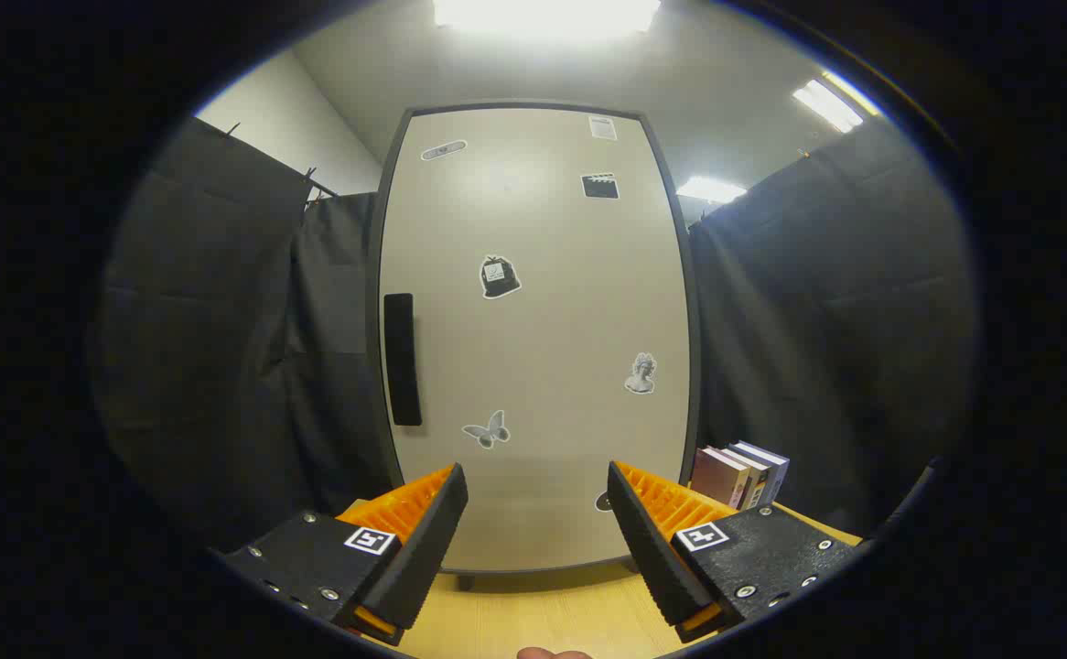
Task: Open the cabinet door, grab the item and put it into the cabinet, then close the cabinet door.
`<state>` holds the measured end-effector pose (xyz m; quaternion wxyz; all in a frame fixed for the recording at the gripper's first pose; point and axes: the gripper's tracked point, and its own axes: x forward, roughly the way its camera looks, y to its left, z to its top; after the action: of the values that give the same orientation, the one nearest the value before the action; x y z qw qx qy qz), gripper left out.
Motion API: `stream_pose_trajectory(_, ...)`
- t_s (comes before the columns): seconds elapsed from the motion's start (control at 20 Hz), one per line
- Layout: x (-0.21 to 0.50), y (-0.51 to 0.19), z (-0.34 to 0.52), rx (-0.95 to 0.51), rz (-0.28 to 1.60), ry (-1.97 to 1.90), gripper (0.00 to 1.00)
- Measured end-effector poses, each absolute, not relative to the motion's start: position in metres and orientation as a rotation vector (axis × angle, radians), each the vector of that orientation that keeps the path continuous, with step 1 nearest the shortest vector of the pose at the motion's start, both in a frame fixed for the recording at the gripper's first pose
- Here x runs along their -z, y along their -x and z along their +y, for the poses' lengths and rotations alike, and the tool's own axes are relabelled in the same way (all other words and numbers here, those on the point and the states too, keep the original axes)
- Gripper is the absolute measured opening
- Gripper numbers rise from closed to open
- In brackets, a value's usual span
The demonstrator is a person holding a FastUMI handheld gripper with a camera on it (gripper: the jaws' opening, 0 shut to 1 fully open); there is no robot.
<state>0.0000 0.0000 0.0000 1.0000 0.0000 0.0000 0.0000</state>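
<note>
Gripper fingers spread wide w/ nothing between, facing closed cabinet door, books beside it.

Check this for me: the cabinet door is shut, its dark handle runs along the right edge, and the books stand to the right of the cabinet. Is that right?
One thing is off. In the gripper view the dark handle runs along the left edge of the cabinet door, not the right. The door is shut, and the books do stand to the cabinet's right. The gripper is open, holding nothing.
</note>
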Motion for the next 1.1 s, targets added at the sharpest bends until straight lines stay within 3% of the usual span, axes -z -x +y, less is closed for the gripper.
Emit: stream_pose_trajectory(1.1,0.007,0.003,-0.012,-0.005,0.001,-0.014,0.95)
